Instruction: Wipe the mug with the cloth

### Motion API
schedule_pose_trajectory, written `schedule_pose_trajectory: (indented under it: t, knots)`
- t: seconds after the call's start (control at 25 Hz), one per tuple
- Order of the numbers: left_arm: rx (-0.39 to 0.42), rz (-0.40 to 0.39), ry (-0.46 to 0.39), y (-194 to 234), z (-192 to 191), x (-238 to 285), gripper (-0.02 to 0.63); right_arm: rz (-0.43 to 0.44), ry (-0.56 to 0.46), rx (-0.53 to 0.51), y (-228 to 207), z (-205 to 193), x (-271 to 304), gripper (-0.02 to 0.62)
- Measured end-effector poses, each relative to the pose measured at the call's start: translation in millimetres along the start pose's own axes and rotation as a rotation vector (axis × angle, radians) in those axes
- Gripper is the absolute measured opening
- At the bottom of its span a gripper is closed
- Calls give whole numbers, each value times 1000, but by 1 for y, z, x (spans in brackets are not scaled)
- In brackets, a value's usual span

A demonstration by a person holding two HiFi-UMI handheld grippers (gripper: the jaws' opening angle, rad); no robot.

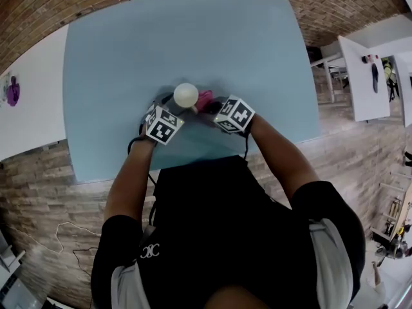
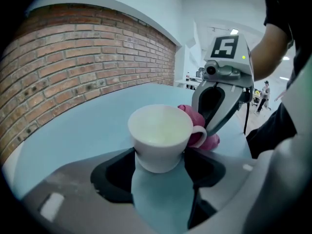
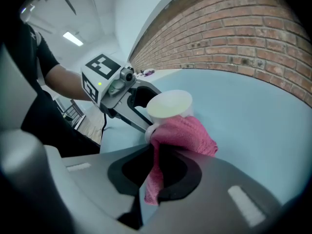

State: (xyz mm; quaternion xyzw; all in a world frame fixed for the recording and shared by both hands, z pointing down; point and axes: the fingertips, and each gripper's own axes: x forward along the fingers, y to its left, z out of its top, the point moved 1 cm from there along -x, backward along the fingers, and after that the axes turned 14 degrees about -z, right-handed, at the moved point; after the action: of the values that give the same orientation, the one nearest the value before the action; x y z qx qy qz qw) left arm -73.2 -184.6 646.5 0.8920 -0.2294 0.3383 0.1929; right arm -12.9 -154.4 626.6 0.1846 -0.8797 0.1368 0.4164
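Observation:
A white mug (image 1: 185, 95) stands upright on the light blue table (image 1: 129, 50), near its front edge. In the left gripper view the mug (image 2: 161, 133) sits between the jaws of my left gripper (image 2: 160, 164), which press on its lower sides. My right gripper (image 3: 155, 165) is shut on a pink cloth (image 3: 184, 133), pinching a hanging fold. The bunched cloth (image 2: 208, 141) rests against the mug (image 3: 168, 104) by its handle. In the head view the left gripper (image 1: 174, 106) and the right gripper (image 1: 210, 107) meet at the mug from either side, with the cloth (image 1: 205, 99) between them.
The blue table ends at a front edge (image 1: 193, 163) just before the person's body. A brick floor surrounds it. A white table (image 1: 32, 102) with a purple thing (image 1: 11, 90) stands at the left. More white tables (image 1: 360, 76) stand at the right.

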Motion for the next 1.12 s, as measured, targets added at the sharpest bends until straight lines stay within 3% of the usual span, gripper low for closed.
schedule_pose_trajectory:
  t: [0.36, 0.68, 0.92, 1.12]
  knots:
    - [-97, 58, -19, -3, -4, -1, 330, 0, -38, 211, -2, -11, 4, 35]
    - [-157, 98, -41, -3, -2, 1, 328, -97, 15, 238, 2, -26, 16, 35]
    - [-200, 138, -59, -7, 1, 4, 325, -66, -96, 313, 6, -10, -20, 35]
    - [-222, 154, -72, -13, 1, 7, 324, -75, -164, 308, 10, 11, -37, 35]
